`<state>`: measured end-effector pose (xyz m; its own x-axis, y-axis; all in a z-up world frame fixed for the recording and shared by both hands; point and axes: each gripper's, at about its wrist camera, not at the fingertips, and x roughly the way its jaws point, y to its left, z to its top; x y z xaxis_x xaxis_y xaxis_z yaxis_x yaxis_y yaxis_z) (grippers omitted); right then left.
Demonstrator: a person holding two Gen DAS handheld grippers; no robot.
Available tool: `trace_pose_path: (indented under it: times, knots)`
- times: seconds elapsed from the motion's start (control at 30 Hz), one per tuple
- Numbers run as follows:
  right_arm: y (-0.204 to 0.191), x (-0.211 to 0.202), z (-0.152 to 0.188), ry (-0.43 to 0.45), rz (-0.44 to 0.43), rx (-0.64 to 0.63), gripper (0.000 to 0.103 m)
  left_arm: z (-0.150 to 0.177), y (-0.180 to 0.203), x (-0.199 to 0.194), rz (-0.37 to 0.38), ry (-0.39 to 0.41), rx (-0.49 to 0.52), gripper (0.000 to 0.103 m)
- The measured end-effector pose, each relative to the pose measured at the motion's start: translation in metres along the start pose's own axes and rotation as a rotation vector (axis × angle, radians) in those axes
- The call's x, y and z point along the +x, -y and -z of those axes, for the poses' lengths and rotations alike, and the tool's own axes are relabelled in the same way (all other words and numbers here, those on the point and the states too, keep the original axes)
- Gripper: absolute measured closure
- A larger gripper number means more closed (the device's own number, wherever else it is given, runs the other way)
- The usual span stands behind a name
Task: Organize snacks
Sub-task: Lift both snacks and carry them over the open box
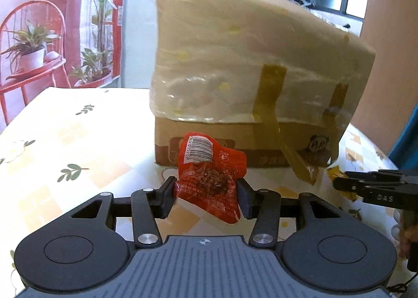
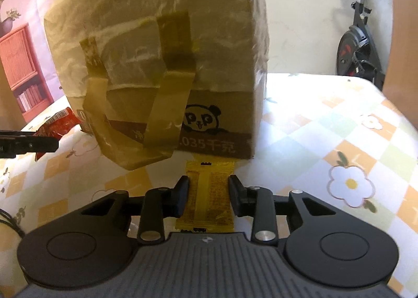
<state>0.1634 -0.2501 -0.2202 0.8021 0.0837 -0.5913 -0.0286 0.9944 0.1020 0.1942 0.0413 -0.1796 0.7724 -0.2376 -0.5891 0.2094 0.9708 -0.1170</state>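
1. I judge I'm at the pick-up step: each tool has a snack in hand in front of the cardboard box [image 1: 235, 146], which stands in the middle of the worktop [image 1: 65, 141].
2. My left tool [image 1: 206, 193] is part closed, pinching the red snack packet [image 1: 211, 172] clear of the worktop.
3. My right tool [image 2: 209, 193] is narrowed on the yellow snack packet [image 2: 206, 193], just short of the box's near face.
4. Next, probably, both go up and over the box's plastic-wrapped rim; the loose tape strips [image 2: 167, 105] could snag.
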Motion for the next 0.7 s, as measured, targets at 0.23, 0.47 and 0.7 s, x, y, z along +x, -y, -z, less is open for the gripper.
trace_pose_path:
  times: [0.23,0.47,0.7]
  knots:
    - [0.01,-0.037,-0.01,0.077,0.036,0.05,0.069,-0.016,-0.004,-0.023,0.029,0.048,-0.039,0.052]
    - [0.009,-0.079,-0.041,0.217,0.056,0.036,0.069,-0.048,0.002,-0.054,0.061,0.155,-0.043,0.051]
    - [0.004,-0.116,-0.088,0.38,0.054,0.005,0.068,-0.094,0.011,-0.077,0.067,0.276,0.007,0.051]
